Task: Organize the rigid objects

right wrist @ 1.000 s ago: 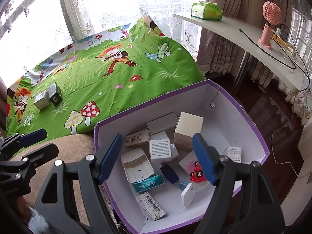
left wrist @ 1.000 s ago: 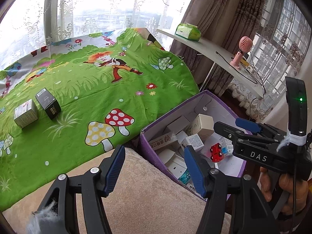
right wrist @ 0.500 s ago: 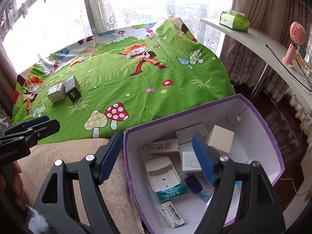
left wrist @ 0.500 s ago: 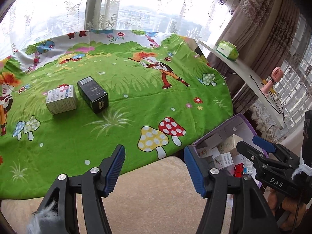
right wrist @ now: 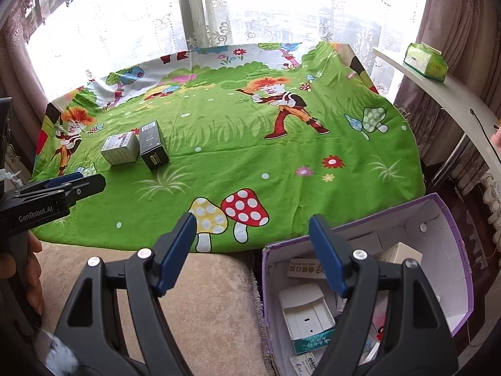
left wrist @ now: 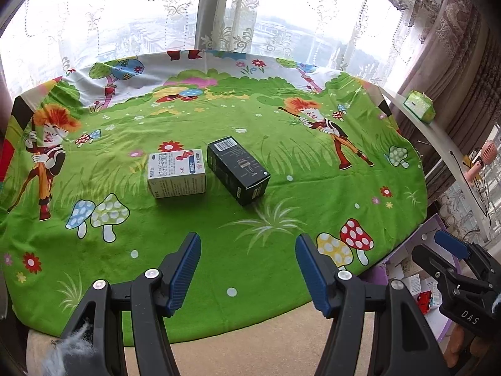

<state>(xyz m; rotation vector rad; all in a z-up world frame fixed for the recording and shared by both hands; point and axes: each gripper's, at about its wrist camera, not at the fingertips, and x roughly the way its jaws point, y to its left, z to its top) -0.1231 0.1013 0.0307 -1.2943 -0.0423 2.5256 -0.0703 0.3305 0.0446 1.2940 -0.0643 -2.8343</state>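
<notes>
Boxes are the matter here: a white medicine carton [left wrist: 177,174] and a black box with a barcode [left wrist: 238,169] lie side by side, just apart, on a green cartoon-printed cloth [left wrist: 219,235] with mushrooms and orange-haired figures, spread over what looks like a table in front of a lace-curtained window. In the right wrist view the same white carton [right wrist: 120,148] and black box [right wrist: 152,145] sit toward the far left of the cloth [right wrist: 250,156]. At the cloth's near right edge, lower down, stands an open purple-edged cardboard box [right wrist: 438,219] holding several small cartons, a white plastic tray-like piece and a teal packet; through the left wrist view a red toy car [left wrist: 423,300] shows inside it. The left claw [left wrist: 245,269] hangs over the near part of the cloth, its blue pads spread apart with nothing between them, aimed toward the two boxes but well short of them. The right claw [right wrist: 253,250] is likewise released and empty, one finger over a beige plush surface [right wrist: 203,297], the other over the purple box. A green tissue pack [right wrist: 426,62] rests on a white shelf [right wrist: 454,100] at the right.
</notes>
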